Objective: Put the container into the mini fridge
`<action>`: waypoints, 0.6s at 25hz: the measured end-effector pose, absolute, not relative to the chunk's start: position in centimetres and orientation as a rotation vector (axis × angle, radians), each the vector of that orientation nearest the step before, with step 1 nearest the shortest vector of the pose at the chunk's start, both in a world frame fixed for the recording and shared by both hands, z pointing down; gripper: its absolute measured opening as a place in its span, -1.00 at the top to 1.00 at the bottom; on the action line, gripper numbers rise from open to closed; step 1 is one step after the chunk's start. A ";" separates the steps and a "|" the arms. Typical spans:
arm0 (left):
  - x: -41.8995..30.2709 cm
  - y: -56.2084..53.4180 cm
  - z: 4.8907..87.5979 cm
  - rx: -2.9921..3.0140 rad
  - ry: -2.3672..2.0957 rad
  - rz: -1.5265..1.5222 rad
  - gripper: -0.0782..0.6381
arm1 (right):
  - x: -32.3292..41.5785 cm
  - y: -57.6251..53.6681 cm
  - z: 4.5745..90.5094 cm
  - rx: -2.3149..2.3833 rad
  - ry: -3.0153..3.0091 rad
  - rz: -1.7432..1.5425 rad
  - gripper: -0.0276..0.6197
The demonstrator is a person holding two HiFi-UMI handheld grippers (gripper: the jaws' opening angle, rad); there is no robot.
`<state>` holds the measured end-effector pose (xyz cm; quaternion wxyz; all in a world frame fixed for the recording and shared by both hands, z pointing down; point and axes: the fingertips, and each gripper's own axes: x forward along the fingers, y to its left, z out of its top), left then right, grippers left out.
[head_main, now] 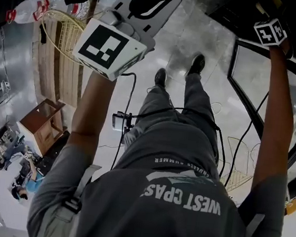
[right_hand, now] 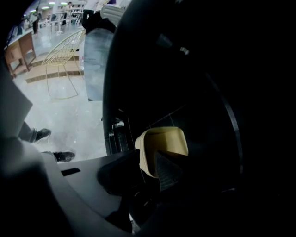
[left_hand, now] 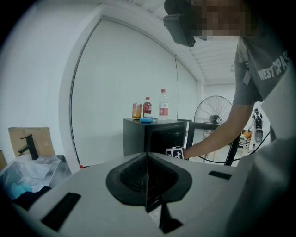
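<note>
You had the right gripper (right_hand: 150, 169) inside the dark mini fridge (left_hand: 134, 136), jaws pinching the tan container (right_hand: 166, 141) by its wall. Left gripper (left_hand: 147, 178) was pressed together, empty, well back on the near side. Placement step, I'd say. Next move called for seating it on a shelf, then releasing.

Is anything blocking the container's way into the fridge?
Nothing visible. The mini fridge has its door open, and the right tongs hold the container at its dark opening, with nothing seen ahead.
</note>
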<state>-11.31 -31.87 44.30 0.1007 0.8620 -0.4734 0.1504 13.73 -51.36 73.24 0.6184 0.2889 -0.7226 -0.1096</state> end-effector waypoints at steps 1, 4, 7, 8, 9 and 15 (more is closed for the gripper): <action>-11.6 -31.6 43.8 2.555 -1.401 0.438 0.72 | 13.3 -50.9 72.4 0.682 -1.675 -0.246 0.53; -12.7 -30.8 42.2 2.572 -1.395 0.433 0.72 | 11.7 -48.9 69.6 0.715 -1.732 -0.228 0.58; -13.1 -30.0 40.2 2.612 -1.381 0.440 0.72 | 10.3 -47.1 65.8 0.752 -1.802 -0.236 0.69; -13.2 -29.6 39.7 2.628 -1.377 0.442 0.72 | 9.9 -46.4 64.6 0.766 -1.819 -0.239 0.70; -13.3 -29.0 39.3 2.641 -1.376 0.440 0.72 | 9.7 -45.5 63.6 0.783 -1.838 -0.239 0.71; -13.9 -24.2 36.7 2.705 -1.410 0.399 0.72 | 8.1 -37.9 56.2 0.908 -2.016 -0.194 0.73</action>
